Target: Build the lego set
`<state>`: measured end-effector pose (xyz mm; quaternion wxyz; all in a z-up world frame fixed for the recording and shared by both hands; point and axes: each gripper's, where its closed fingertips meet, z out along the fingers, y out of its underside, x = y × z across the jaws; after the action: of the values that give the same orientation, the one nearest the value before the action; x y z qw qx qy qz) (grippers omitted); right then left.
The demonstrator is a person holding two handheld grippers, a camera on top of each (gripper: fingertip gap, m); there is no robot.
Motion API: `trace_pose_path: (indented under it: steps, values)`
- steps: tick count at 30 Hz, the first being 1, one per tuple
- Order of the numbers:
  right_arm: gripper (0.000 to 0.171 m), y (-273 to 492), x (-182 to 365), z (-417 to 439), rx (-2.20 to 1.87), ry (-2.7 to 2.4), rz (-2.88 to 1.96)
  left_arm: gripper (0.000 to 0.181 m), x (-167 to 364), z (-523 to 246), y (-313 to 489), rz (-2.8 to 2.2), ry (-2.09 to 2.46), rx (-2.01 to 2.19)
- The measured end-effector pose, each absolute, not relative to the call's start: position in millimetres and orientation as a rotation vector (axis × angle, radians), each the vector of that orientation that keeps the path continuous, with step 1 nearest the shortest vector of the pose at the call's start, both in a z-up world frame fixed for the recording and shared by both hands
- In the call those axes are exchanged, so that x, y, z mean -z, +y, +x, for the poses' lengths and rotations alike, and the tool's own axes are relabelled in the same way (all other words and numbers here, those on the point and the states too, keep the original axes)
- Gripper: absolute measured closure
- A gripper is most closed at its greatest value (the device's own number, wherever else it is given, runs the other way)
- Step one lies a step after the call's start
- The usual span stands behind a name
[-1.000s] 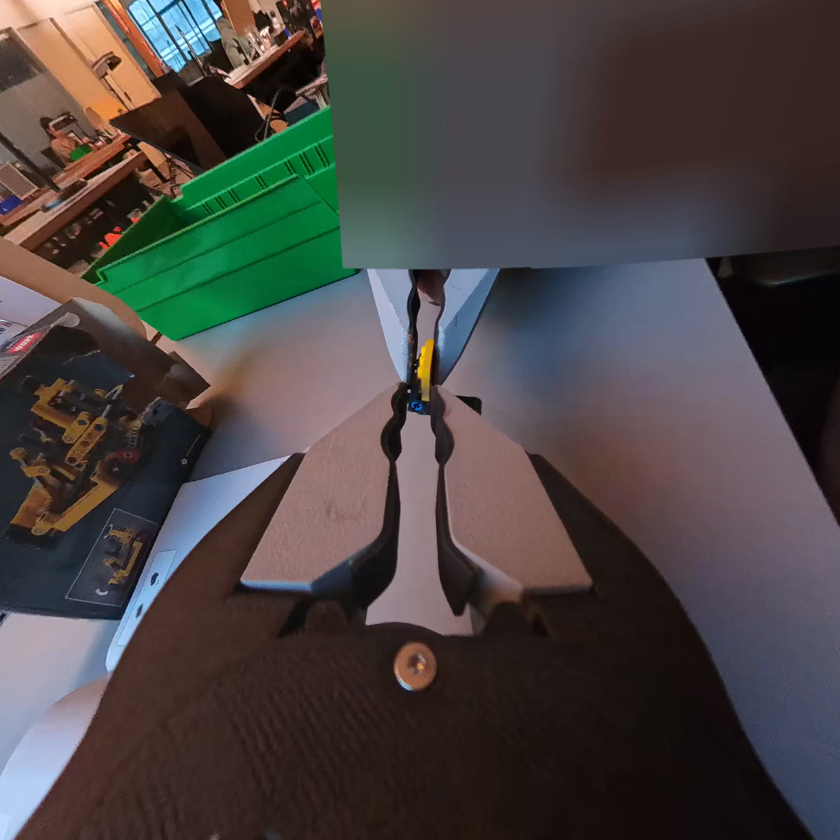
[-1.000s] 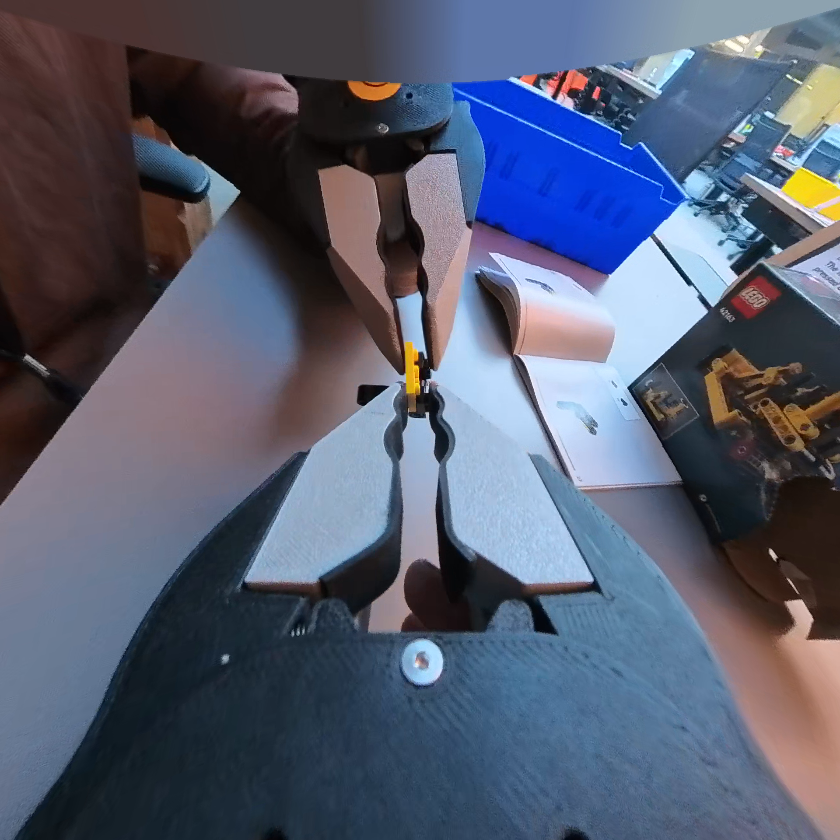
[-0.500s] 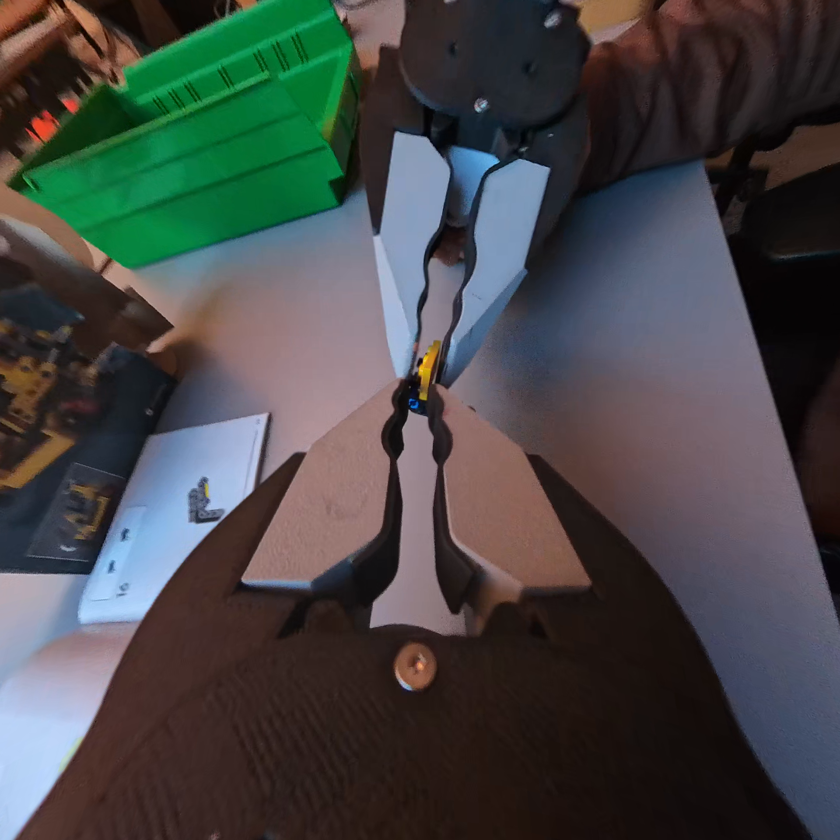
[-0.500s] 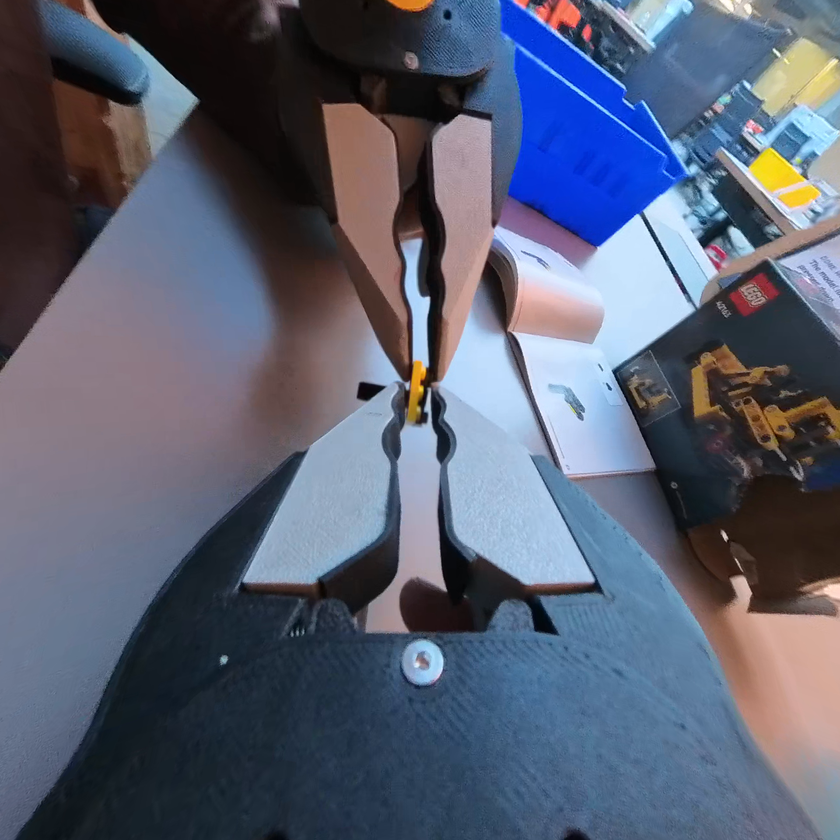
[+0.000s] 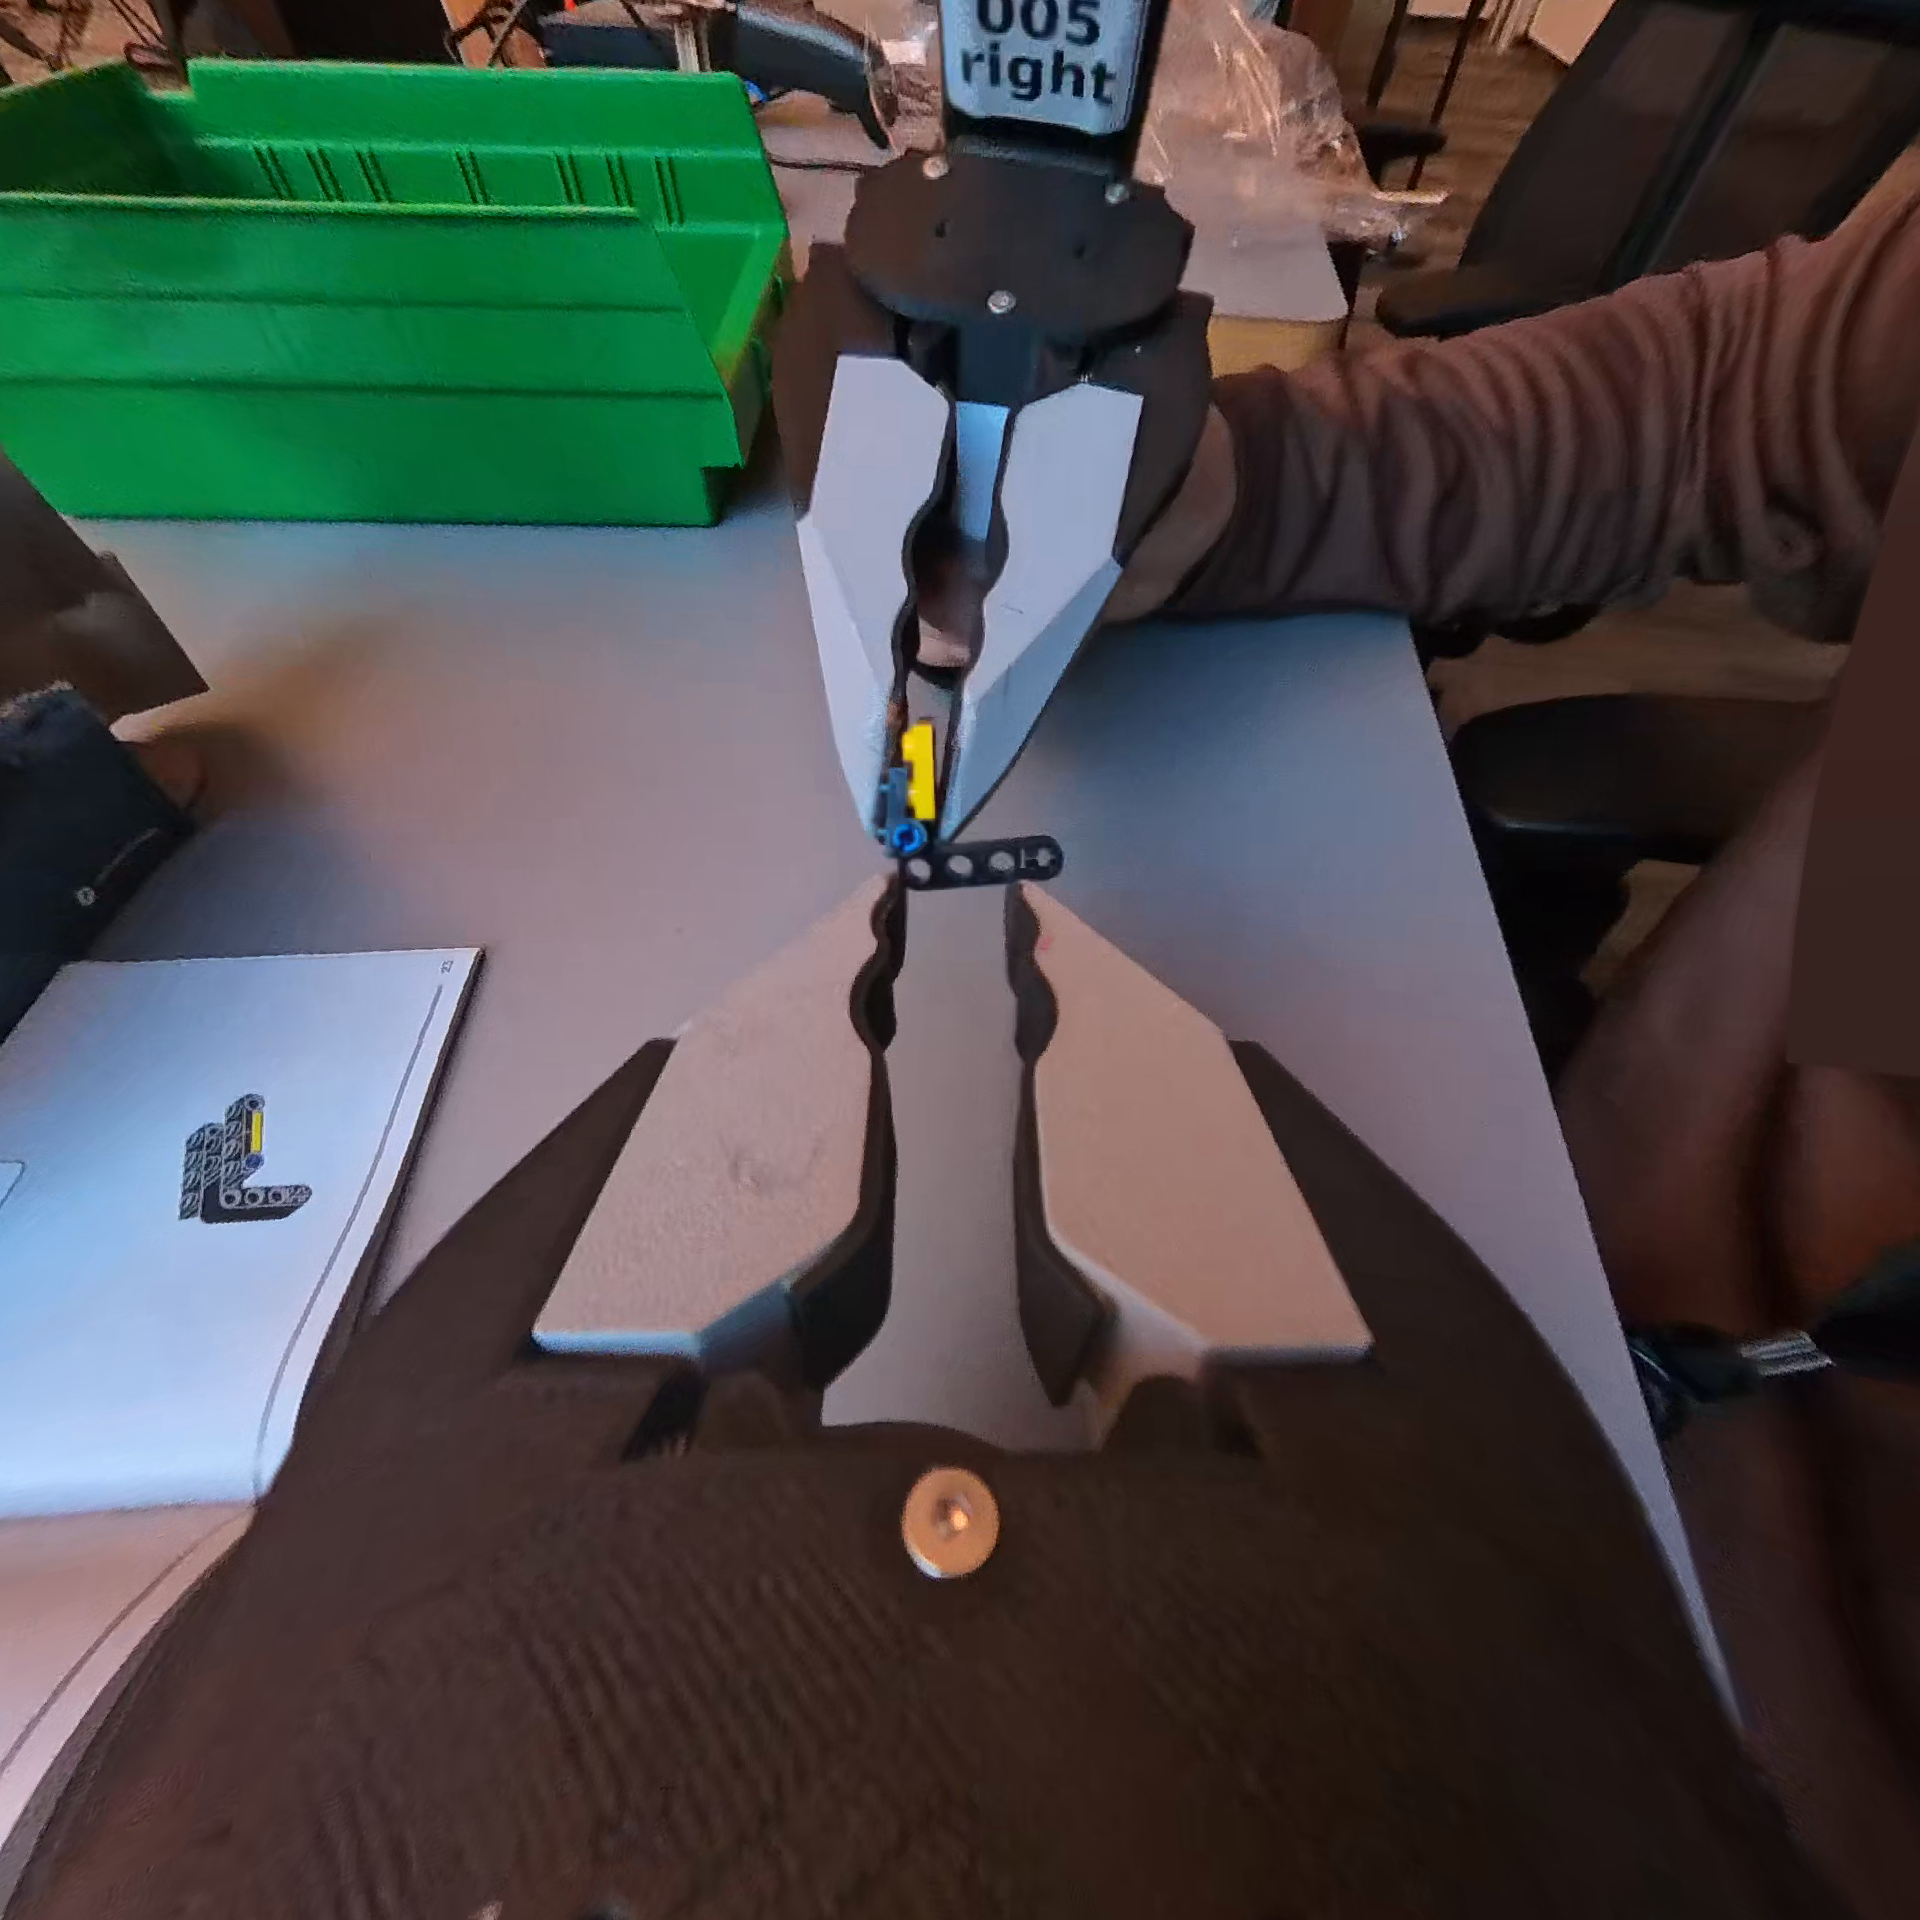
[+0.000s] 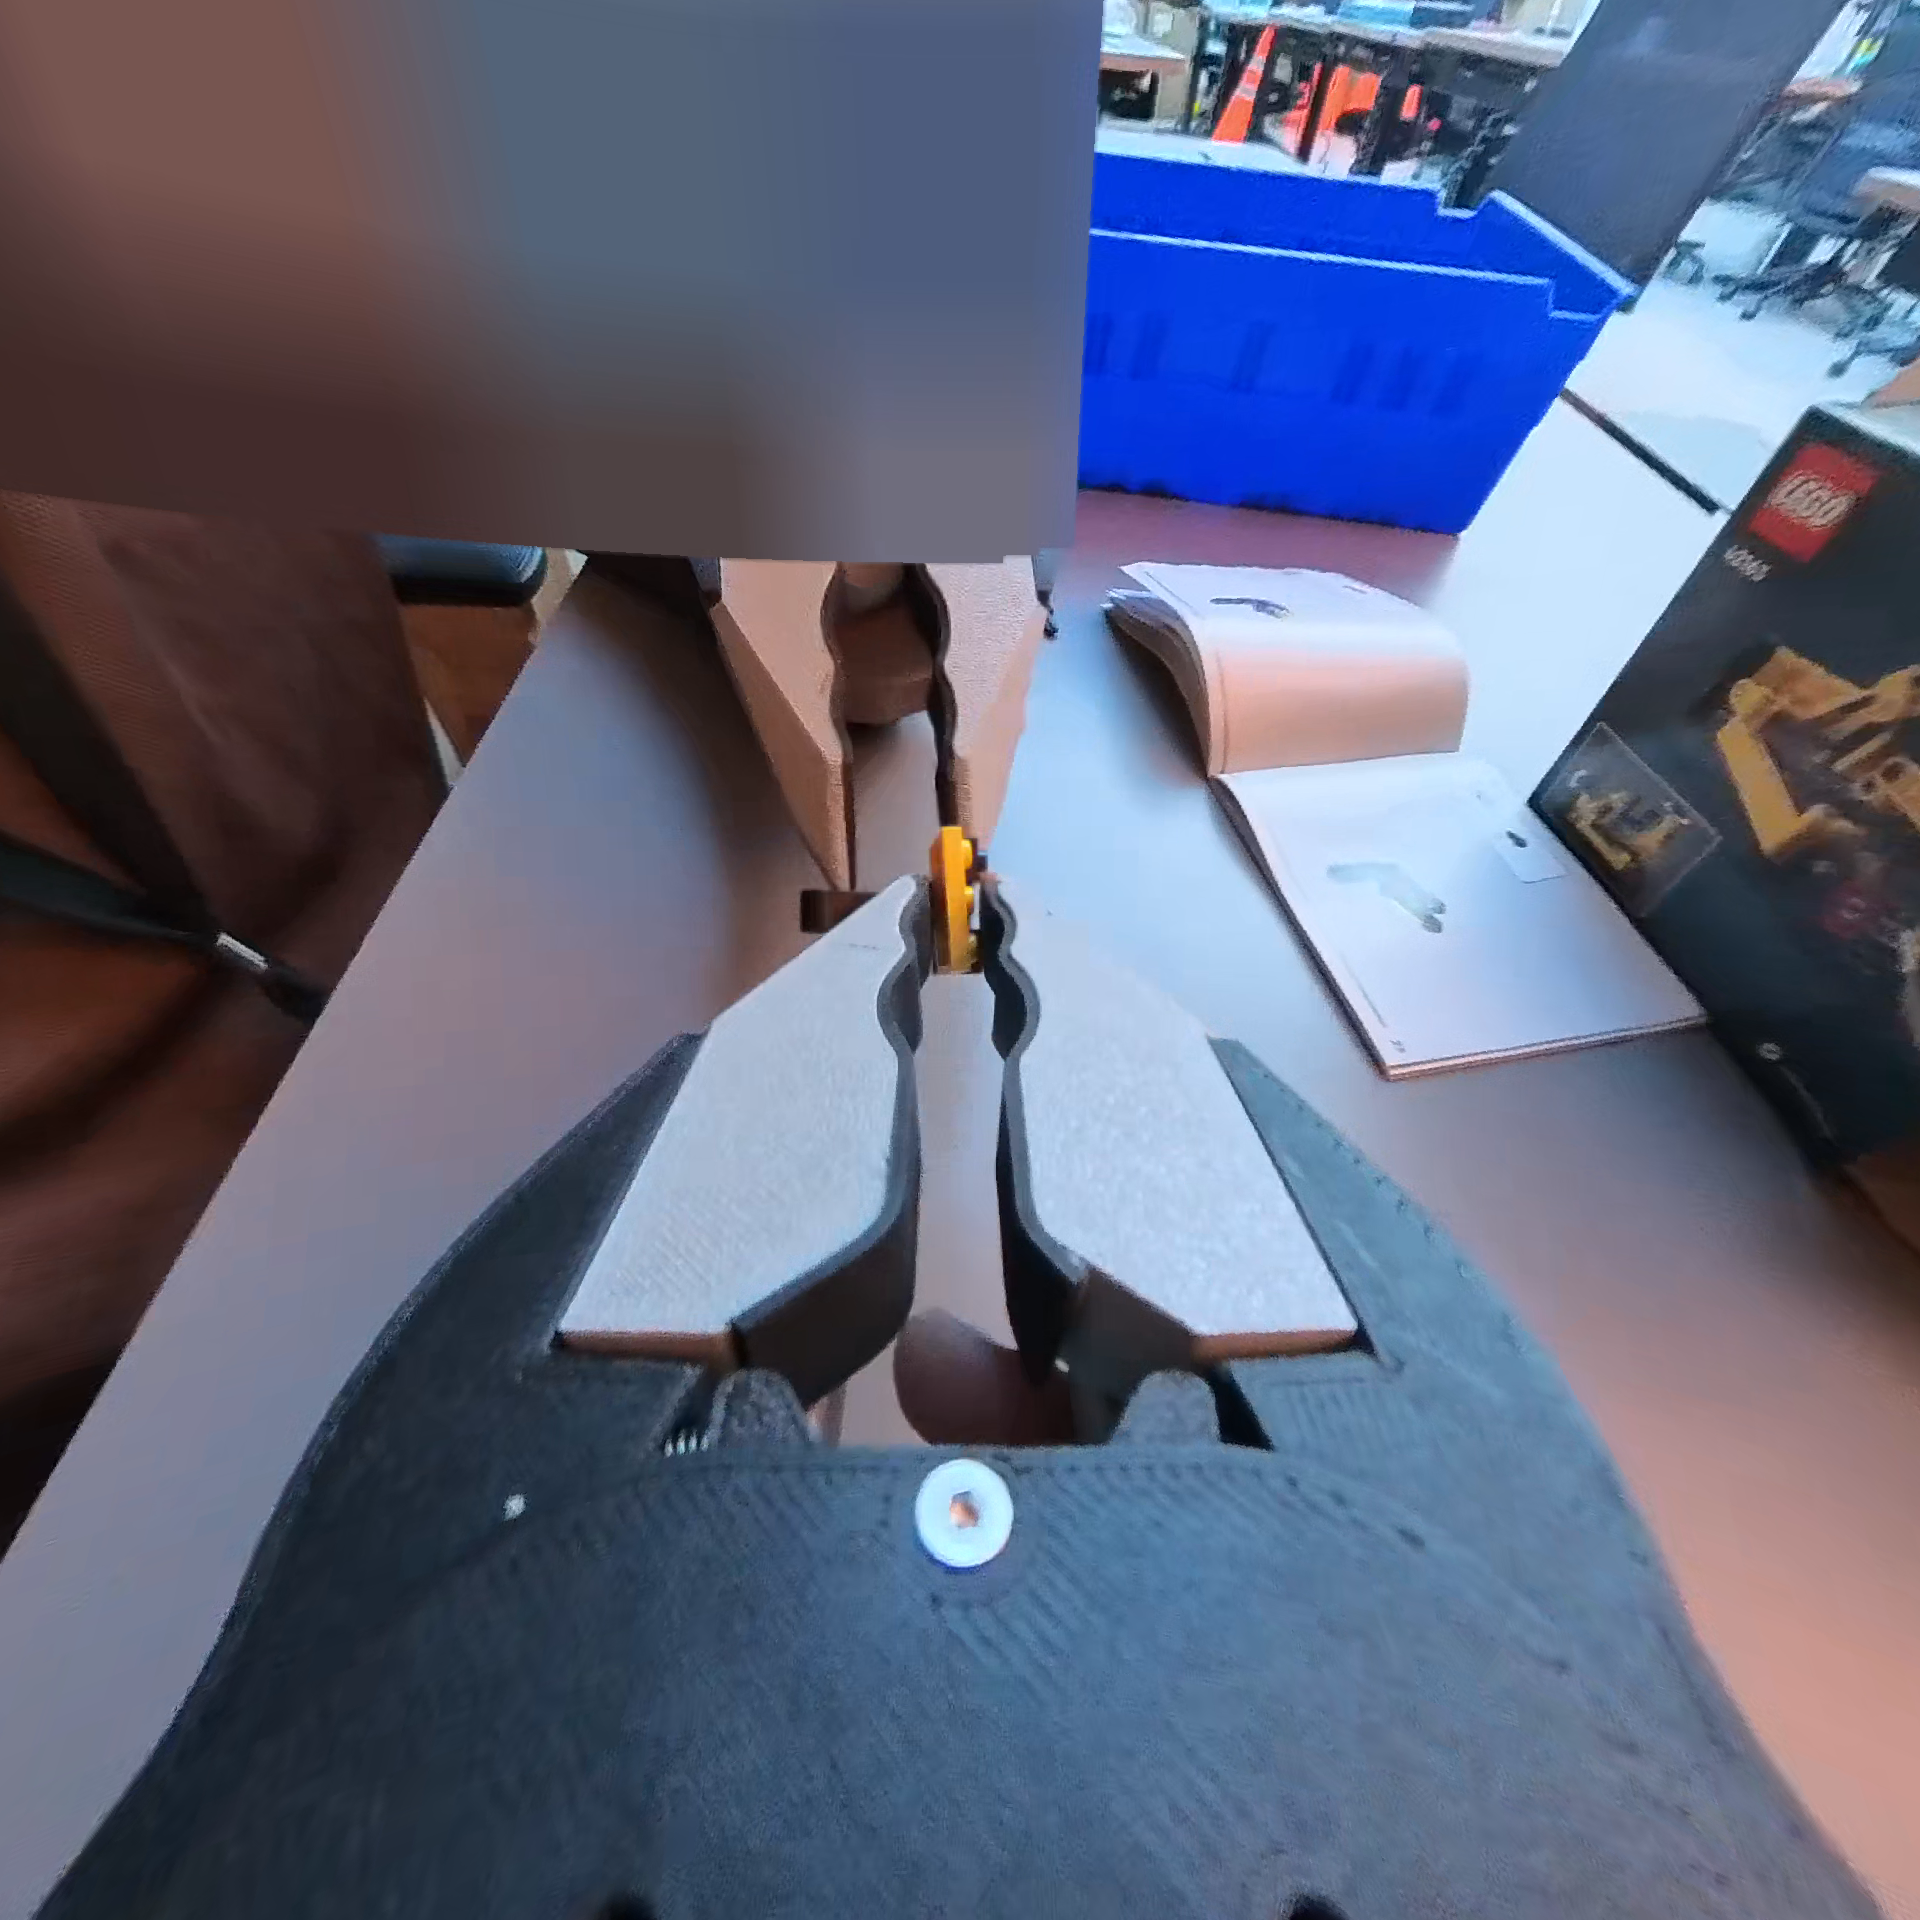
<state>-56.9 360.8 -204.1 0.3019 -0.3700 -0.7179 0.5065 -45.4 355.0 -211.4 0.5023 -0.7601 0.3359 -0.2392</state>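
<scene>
A small lego assembly is pinched in my right gripper (image 6: pixel 954 896): a yellow piece (image 6: pixel 954 883), a blue pin (image 5: pixel 906 834) and a black holed beam (image 5: pixel 982 862) that sticks out sideways. The right gripper also shows in the left wrist view (image 5: pixel 914 831), pointing at me, shut on the yellow piece (image 5: pixel 918 769). My left gripper (image 5: pixel 956 899) is open and empty, with its tips just short of the black beam. In the right wrist view the left gripper's fingers (image 6: pixel 790 717) stand open right behind the assembly, above the grey table (image 5: pixel 623 675).
A green bin (image 5: pixel 364 312) stands at the back left. An open instruction booklet (image 5: pixel 208 1195) lies on the left; it also shows in the right wrist view (image 6: pixel 1455 904). A blue bin (image 6: pixel 1299 343) and the set's box (image 6: pixel 1766 790) are nearby. A sleeve (image 5: pixel 1507 447) crosses the table edge.
My left gripper has opened and let go of the assembly, drawing back slightly. My right gripper still holds it. The black beam now shows sideways between the two grippers.
</scene>
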Motion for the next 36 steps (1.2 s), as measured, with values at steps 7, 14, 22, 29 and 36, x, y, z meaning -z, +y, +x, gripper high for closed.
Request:
trace_pose_path:
  steps: [7,14,22,29,36]
  values:
    - [0.166,352.1,199.8,-55.0,-1.511,-1.913,-1.051,0.168,202.9,-49.0,355.5,-1.822,0.728,0.691]
    - [0.166,351.5,195.0,-56.4,-1.670,-1.873,-1.161,0.181,197.4,-49.6,357.8,-1.808,0.658,0.780]
    - [0.166,352.5,196.0,-57.6,-1.683,-1.866,-1.200,0.181,199.4,-50.9,358.6,-1.831,0.634,0.803]
    - [0.167,353.7,191.7,-57.5,-1.577,-1.838,-1.087,0.181,196.0,-52.5,355.6,-1.839,0.544,1.003]
    - [0.167,343.2,181.9,-52.6,-1.493,-1.821,-0.847,0.166,187.6,-38.8,344.8,-1.788,0.538,1.234]
